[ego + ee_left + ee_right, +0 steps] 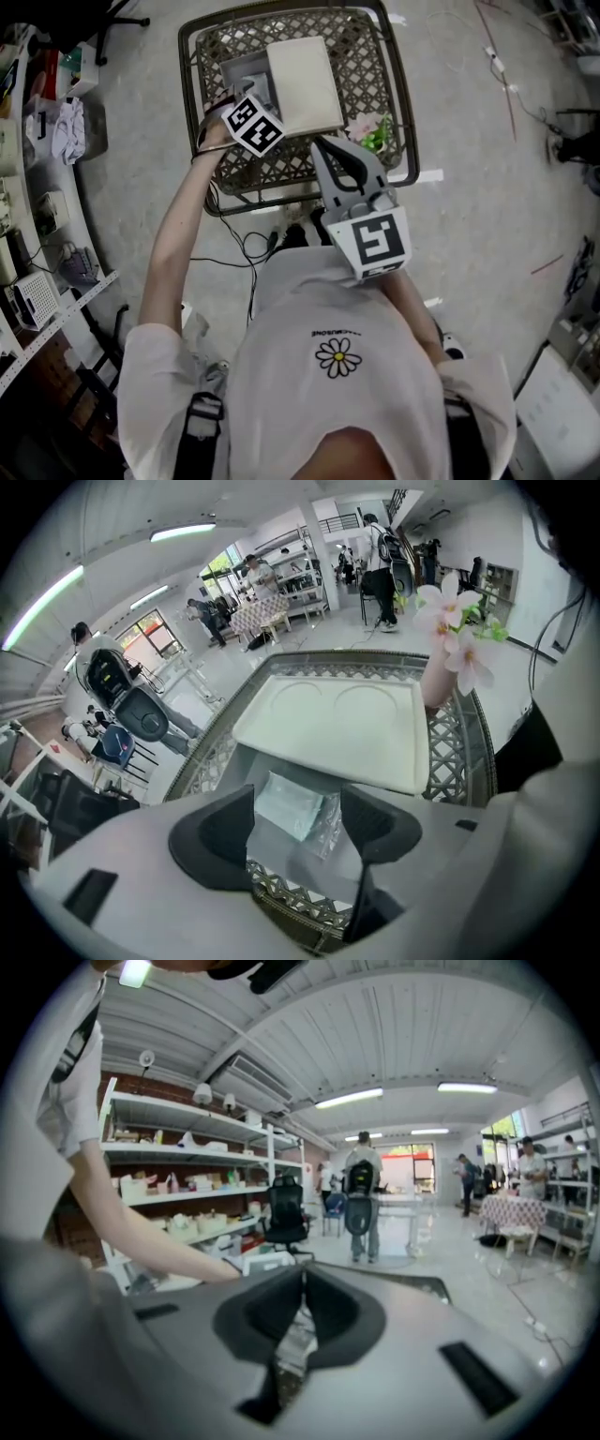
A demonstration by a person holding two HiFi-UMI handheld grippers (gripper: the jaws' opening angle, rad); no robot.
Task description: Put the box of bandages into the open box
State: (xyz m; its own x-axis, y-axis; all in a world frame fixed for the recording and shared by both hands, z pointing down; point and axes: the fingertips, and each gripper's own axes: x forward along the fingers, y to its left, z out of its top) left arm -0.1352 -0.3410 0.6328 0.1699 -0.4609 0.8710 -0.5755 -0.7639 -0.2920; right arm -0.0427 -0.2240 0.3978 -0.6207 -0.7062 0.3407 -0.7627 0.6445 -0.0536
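Note:
An open grey box with its white lid flipped back stands on a lattice-top metal table. In the left gripper view a pale bandage box in clear wrap lies on the grey box's floor, under the edge of the lid. My left gripper hangs over that box, pointing steeply down; its jaws stand wide open and touch nothing. My right gripper is held near the table's front edge with its jaws shut and empty.
Pink flowers in a pale vase stand on the table to the right of the lid. Shelves with goods line the left side. Cables trail on the floor below the table. People stand far off in the hall.

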